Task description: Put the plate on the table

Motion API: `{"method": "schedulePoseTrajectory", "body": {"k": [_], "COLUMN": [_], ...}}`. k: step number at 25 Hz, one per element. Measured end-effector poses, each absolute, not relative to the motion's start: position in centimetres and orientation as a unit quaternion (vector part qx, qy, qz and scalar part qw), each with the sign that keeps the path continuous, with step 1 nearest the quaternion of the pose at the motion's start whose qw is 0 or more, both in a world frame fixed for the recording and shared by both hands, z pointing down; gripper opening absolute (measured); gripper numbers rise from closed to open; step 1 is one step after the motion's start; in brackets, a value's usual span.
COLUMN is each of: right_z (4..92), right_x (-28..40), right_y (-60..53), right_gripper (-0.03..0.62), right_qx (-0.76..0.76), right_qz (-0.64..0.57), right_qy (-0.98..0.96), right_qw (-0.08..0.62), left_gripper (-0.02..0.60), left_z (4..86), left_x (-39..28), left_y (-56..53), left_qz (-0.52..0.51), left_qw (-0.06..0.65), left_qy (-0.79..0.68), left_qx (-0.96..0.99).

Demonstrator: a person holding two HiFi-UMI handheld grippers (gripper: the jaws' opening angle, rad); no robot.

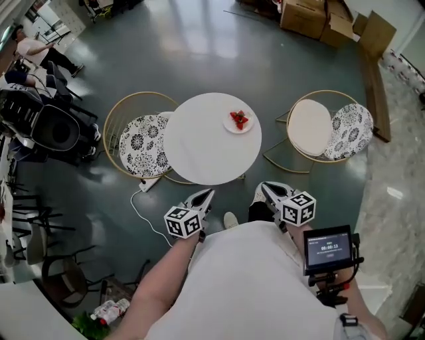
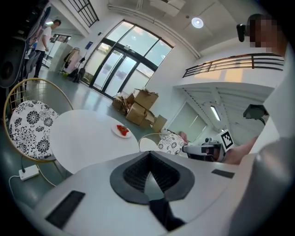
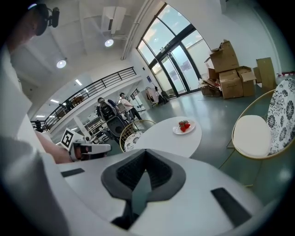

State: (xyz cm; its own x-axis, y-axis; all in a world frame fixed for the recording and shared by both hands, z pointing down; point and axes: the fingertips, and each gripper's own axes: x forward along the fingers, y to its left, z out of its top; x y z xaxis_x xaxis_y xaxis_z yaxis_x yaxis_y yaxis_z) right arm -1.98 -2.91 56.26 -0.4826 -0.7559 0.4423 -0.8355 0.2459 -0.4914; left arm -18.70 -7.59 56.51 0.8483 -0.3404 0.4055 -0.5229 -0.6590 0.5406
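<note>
The plate [image 1: 239, 123] sits flat on the round white table [image 1: 202, 149], close to its far right edge as the person faces it. It is well apart from both grippers, which hang off the table's near edge, over the floor. The left gripper [image 1: 206, 194] points its tips toward the near edge left of centre, and the plate lies ahead of it and to its right. The right gripper [image 1: 263, 190] is at the near right, with the plate ahead and slightly to its left.

The plate is small, white and round, so it has no long axis and no clear heading. A small heap of red pieces [image 1: 239, 119] lies in its middle; they cannot be identified.

In the left gripper view the jaws are pressed together with nothing between them, and the plate [image 2: 121, 131] shows beyond. In the right gripper view the jaws also meet, empty, with the plate [image 3: 184, 127] ahead on the table [image 3: 161, 138].

A wire chair with a patterned cushion [image 1: 141, 143] stands at the table's left. Another chair with a cream seat [image 1: 309, 126] stands to its right. Cardboard boxes [image 1: 311, 16] lie on the floor far beyond.
</note>
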Motion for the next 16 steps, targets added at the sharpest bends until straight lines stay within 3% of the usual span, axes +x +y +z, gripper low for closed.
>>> {"method": "schedulePoseTrajectory", "body": {"k": [16], "right_z": [54.8], "right_x": [-1.0], "right_y": [-6.9], "right_gripper": [0.005], "right_qx": [0.511], "right_qz": [0.308], "right_qy": [-0.802], "right_qw": [0.041], "left_gripper": [0.005], "left_z": [56.5], "left_x": [-17.3], "left_y": [-10.1], "left_qz": [0.127], "left_qw": [0.317], "left_qy": [-0.233], "left_qx": [0.911]}}
